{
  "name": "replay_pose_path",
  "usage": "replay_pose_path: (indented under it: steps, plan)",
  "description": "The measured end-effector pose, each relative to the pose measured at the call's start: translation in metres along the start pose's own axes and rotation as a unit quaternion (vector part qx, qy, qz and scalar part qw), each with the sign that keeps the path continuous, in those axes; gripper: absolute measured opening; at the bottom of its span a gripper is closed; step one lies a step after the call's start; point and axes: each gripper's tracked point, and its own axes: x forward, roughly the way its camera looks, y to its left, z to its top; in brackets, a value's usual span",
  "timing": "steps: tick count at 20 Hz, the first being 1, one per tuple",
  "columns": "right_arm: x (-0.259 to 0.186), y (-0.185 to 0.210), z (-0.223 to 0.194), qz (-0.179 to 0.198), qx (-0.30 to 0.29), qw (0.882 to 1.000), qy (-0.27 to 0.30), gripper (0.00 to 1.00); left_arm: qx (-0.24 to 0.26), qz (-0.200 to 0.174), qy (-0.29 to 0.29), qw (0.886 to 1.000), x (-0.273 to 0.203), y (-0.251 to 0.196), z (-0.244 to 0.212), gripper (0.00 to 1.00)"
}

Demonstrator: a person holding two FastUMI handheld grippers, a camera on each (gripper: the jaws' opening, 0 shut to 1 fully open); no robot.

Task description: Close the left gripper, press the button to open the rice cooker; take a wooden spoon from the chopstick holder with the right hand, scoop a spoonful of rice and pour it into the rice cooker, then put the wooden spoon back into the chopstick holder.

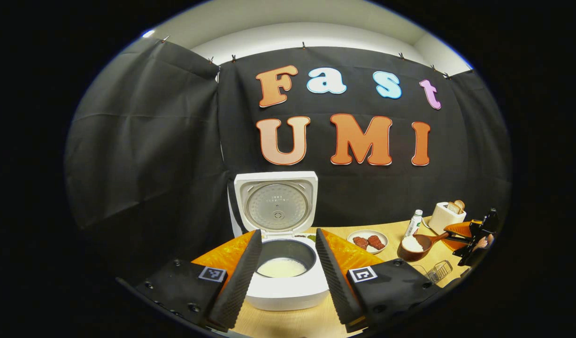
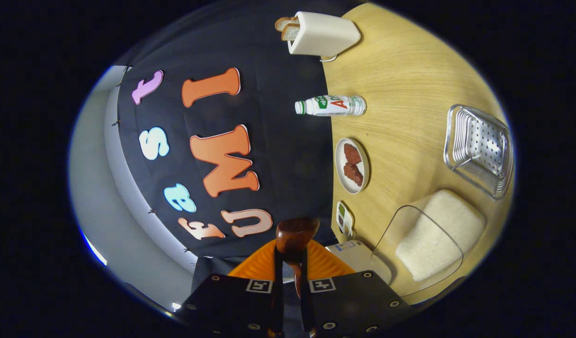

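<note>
Left gripper (image 1: 284, 249) sits right in front of the rice cooker (image 1: 285, 277), fingers spread wide with nothing between them, lid (image 1: 276, 206) up and pale contents showing in the pot. To the cooker's right, well apart and above the bench (image 1: 288, 324), the right gripper (image 2: 291, 263) is clamped on the wooden spoon (image 1: 417, 246) handle; bowl loaded with rice, handle running away from the cooker, bowl end nearest it. Judgement: next move is a sideways carry toward the cooker, so the right hand does it; keep the bowl level until over the pot.
</note>
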Motion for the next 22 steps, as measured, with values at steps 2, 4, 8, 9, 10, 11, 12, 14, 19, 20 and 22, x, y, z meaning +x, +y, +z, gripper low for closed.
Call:
replay_pose_path:
  steps: [2,4,8,9,10,11,12,14,19,20,22]
  plan:
    - [0.010,0.008,-0.012,0.005,-0.002,1.000,0.011,0.14,-0.005,0.005,0.000,1.000,-0.001,0.006,-0.002,0.80]
    - [0.023,0.018,-0.024,0.013,0.008,1.000,0.021,0.14,-0.011,0.012,0.001,1.000,-0.001,0.014,-0.004,0.80]
    - [0.052,0.031,-0.054,0.014,-0.003,0.999,0.042,0.14,-0.020,0.031,-0.001,0.999,-0.002,0.041,-0.008,0.81]
    - [0.060,0.035,-0.063,0.014,-0.003,0.999,0.048,0.14,-0.022,0.037,-0.002,0.999,-0.004,0.048,-0.009,0.81]
    - [0.070,0.036,-0.072,0.015,-0.006,0.998,0.056,0.14,-0.026,0.043,-0.002,0.999,-0.005,0.056,-0.009,0.81]
    - [0.079,0.038,-0.081,0.014,-0.007,0.998,0.061,0.14,-0.028,0.048,-0.002,0.998,-0.007,0.062,-0.011,0.81]
    - [0.087,0.040,-0.090,0.013,-0.010,0.998,0.068,0.14,-0.030,0.055,-0.002,0.998,-0.008,0.071,-0.013,0.80]
    - [0.107,0.047,-0.109,0.013,-0.014,0.997,0.079,0.14,-0.033,0.067,-0.002,0.997,-0.009,0.085,-0.016,0.81]
    - [0.152,0.058,-0.154,0.013,-0.032,0.994,0.101,0.14,-0.049,0.101,0.001,0.994,-0.017,0.122,-0.027,0.88]
    - [0.161,0.056,-0.160,0.008,-0.039,0.994,0.102,0.14,-0.051,0.107,0.003,0.993,-0.020,0.129,-0.030,0.90]
    - [0.178,0.053,-0.175,-0.001,-0.052,0.993,0.105,0.14,-0.054,0.118,0.006,0.992,-0.025,0.140,-0.036,0.91]
